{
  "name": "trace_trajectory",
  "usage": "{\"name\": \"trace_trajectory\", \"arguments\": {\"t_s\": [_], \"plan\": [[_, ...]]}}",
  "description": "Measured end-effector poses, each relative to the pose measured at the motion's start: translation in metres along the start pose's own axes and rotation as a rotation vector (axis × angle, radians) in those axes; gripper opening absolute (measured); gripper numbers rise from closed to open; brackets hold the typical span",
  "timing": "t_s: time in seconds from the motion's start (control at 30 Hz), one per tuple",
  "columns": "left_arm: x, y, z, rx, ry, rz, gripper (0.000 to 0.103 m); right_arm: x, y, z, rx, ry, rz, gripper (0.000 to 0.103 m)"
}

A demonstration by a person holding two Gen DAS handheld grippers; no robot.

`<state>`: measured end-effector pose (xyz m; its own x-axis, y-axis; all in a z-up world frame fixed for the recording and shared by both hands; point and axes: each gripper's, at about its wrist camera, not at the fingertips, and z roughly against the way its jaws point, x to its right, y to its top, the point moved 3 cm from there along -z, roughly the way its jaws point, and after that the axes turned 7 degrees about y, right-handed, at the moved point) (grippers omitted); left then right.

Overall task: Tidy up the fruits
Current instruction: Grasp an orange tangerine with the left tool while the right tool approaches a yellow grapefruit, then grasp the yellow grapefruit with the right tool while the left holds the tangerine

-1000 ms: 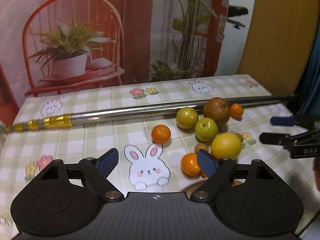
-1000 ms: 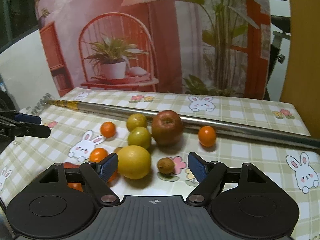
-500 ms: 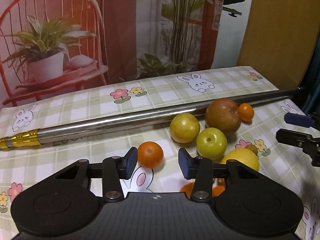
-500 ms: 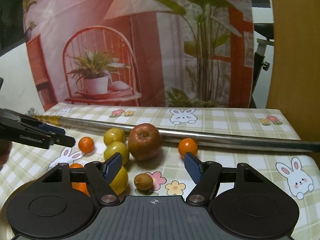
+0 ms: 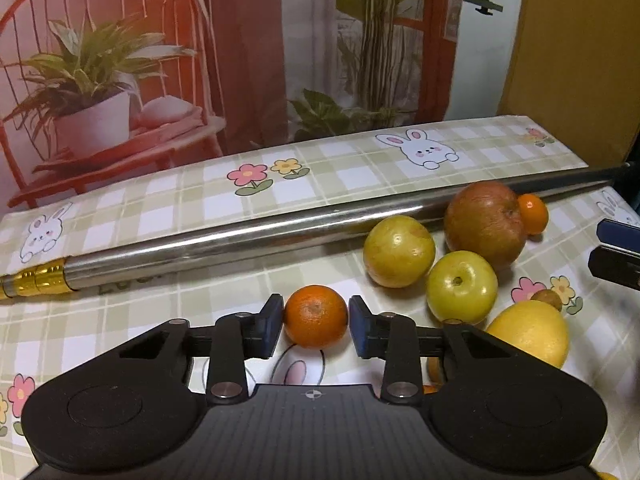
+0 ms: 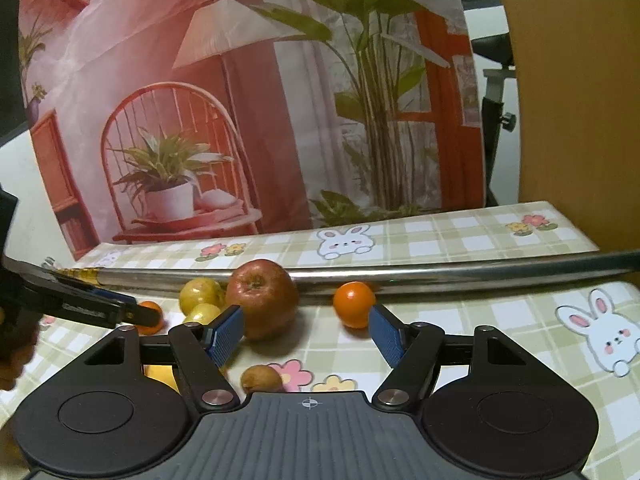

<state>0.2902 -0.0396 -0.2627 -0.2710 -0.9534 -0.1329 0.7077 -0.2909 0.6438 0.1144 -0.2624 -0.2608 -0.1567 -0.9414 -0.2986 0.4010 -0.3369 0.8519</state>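
Fruits are scattered on the checked, bunny-printed desk, and one small round orange mandarin sits right between the blue pads of the left gripper. Its jaws have just been closing, and now both pads sit against the mandarin's sides, narrow and snug, with the fruit resting on the desk near the camera.

Just to the right lie two yellow-green round fruits, the far one and the near one, touching or nearly so. Behind them stands a big reddish-brown apple, with a second small orange mandarin tucked against its right side. Nearer and to the right is a large yellow lemon-like fruit, and a small brown round fruit peeks out just beyond it.

A long shiny metal pole with a gold-coloured end lies across the desk on the far side of the fruit.

Over at the right gripper, the jaws stand about half open with nothing between the pads; the apple is just beyond its left pad and the second mandarin just beyond its right pad. A printed backdrop of a red chair and potted plant hangs behind the desk.
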Motion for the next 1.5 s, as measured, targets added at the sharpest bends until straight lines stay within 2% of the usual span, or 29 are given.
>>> {"name": "trace_trajectory", "arguments": {"t_s": [0.23, 0.33, 0.6, 0.73, 1.07, 1.5], "plan": [[-0.004, -0.006, 0.007, -0.017, -0.024, 0.007, 0.037, -0.019, -0.003, -0.010, -0.066, 0.100, 0.020, 0.065], [-0.007, -0.012, 0.013, -0.023, -0.030, 0.020, 0.037, -0.034, -0.005, -0.019, -0.111, 0.150, 0.058, 0.060], [-0.018, -0.026, 0.032, -0.023, -0.036, 0.053, 0.037, -0.054, -0.011, -0.038, -0.179, 0.212, 0.078, 0.056], [-0.026, -0.034, 0.037, -0.034, -0.028, 0.062, 0.037, -0.057, -0.012, -0.040, -0.213, 0.231, 0.060, 0.050], [-0.025, -0.039, 0.031, -0.043, -0.018, 0.045, 0.038, -0.059, -0.017, -0.044, -0.267, 0.221, 0.080, 0.056], [-0.029, -0.043, 0.023, -0.060, -0.040, 0.110, 0.038, -0.053, -0.020, -0.049, -0.257, 0.226, 0.019, 0.055]]}}
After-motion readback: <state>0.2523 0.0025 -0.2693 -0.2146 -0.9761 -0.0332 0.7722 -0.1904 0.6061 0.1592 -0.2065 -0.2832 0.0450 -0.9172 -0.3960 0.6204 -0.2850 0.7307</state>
